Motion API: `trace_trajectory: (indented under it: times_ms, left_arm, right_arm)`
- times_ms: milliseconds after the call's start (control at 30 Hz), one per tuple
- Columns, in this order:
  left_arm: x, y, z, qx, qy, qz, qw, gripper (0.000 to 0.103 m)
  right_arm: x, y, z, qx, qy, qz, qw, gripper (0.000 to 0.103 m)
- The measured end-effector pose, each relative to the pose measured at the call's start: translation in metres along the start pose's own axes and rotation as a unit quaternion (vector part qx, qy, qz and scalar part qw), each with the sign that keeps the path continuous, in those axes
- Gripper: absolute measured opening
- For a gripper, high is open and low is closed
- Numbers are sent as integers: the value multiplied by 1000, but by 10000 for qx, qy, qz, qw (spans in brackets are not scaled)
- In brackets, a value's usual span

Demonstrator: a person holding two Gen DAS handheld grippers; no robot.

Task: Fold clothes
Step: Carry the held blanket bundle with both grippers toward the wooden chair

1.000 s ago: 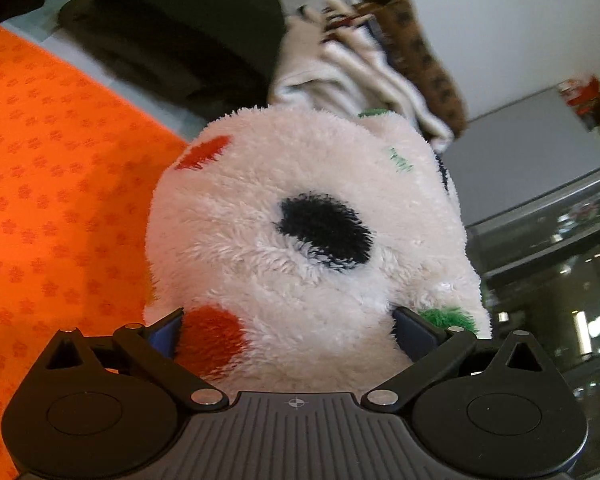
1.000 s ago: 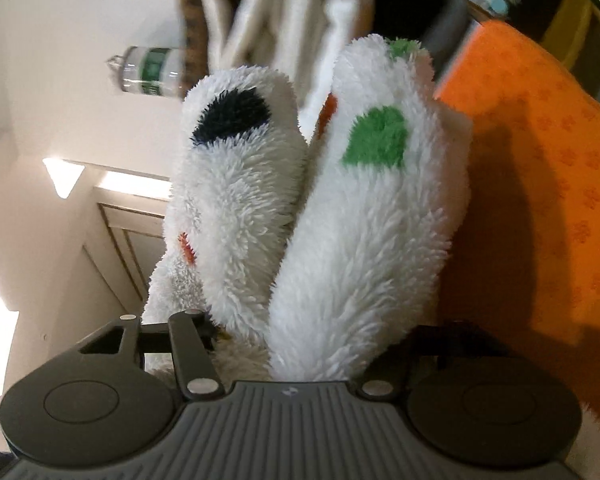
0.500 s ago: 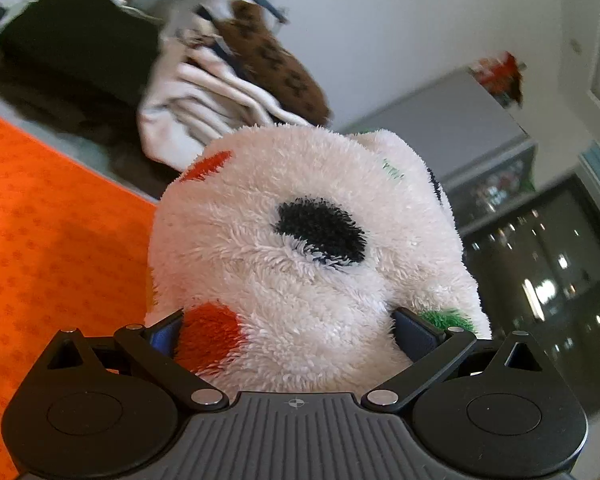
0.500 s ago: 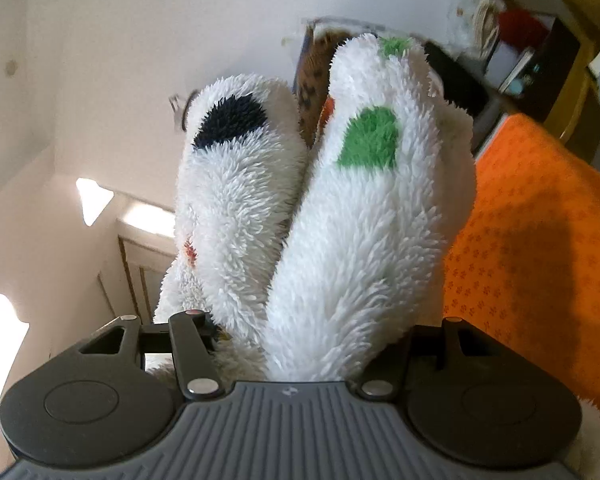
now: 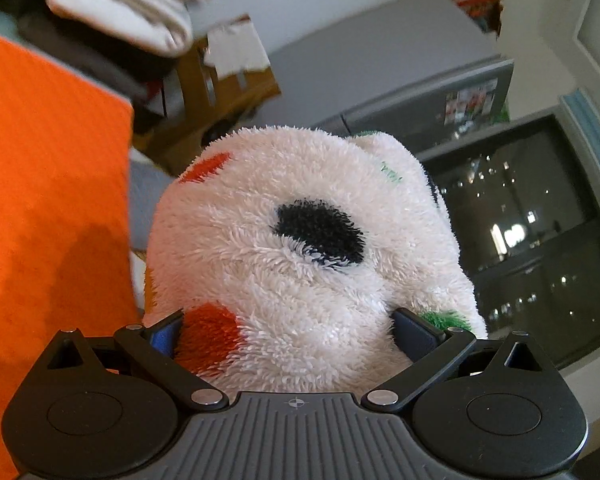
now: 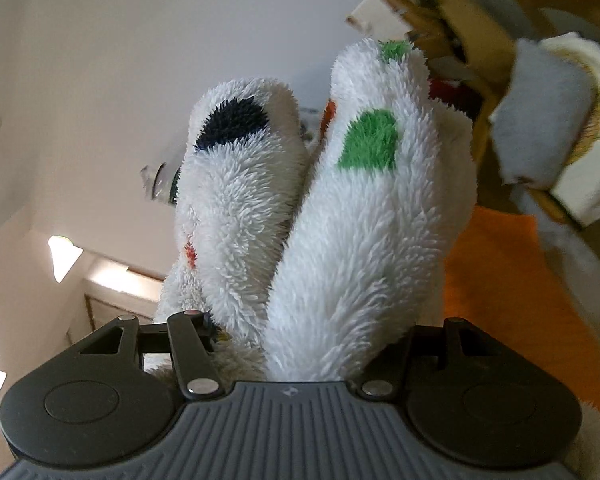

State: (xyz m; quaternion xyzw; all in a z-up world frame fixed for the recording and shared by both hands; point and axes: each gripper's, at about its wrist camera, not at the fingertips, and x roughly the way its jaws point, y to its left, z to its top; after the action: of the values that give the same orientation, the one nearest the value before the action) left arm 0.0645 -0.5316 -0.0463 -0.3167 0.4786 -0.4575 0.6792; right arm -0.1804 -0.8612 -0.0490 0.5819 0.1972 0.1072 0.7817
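Nearest in each wrist view, a bulky bunch of one white fleece garment [image 5: 300,264] with black, orange and green spots fills the gap between the fingers: the left gripper [image 5: 290,330] pinches a rounded wad of it between its blue pads, and the right gripper [image 6: 300,332] clamps two upright folds [image 6: 324,208] of it, so the fleece hangs in the air between both tools. Beyond it, the orange cloth surface [image 5: 48,184] lies to the left in the left view, with blurred folded pale laundry [image 5: 120,4] farther off, a grey cabinet [image 5: 400,68] and a dark window [image 5: 540,232] behind.
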Motion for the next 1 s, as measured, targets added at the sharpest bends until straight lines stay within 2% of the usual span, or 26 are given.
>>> trace_trajectory:
  times_ms: [133, 333, 467, 633, 800, 1000]
  left_arm:
    - [64, -13, -22, -110, 1, -9, 9999, 102]
    - [152, -33, -46, -501, -114, 121, 9986, 102]
    - [198, -38, -51, -710, -233, 74, 9972, 102]
    - [244, -38, -39, -930, -303, -22, 9952, 101]
    - [273, -33, -13, -878, -481, -16, 9950, 100]
    - [306, -2, 42, -941, -856, 196, 9917, 100]
  right_arm:
    - [-35, -32, 49, 81, -36, -80, 9999, 64]
    - [-78, -76, 141, 98, 237, -211, 9994, 64]
    - [-98, -91, 198, 23, 357, -308, 9989, 63]
    - [-114, -93, 250, -303, 279, -376, 9984, 60]
    - [-86, -100, 297, -438, 382, -460, 9973, 60]
    - [-1, -125, 360, -632, 713, -498, 9942, 60]
